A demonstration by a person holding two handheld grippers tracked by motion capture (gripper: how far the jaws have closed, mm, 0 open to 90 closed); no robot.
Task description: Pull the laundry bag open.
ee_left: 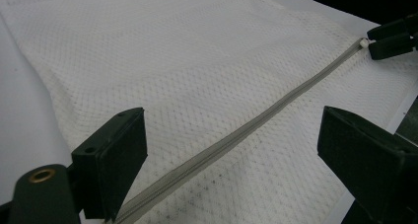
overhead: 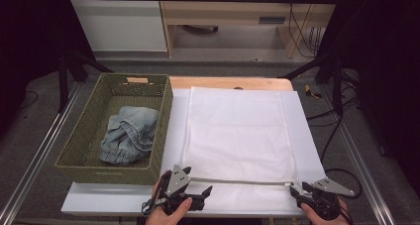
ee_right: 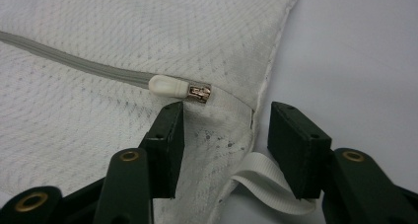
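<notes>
With both the left tongs [ee_left: 231, 160] and right tongs [ee_right: 224, 145] standing apart, unclamped, the right pair may pinch mesh bag [overhead: 237, 131] instead of zipper pull [ee_right: 170, 87], jamming the zipper.

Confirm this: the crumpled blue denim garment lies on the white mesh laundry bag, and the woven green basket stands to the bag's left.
Not quite. The crumpled blue denim garment lies inside the woven green basket, not on the white mesh laundry bag. The high view shows this. The basket does stand to the bag's left.
</notes>
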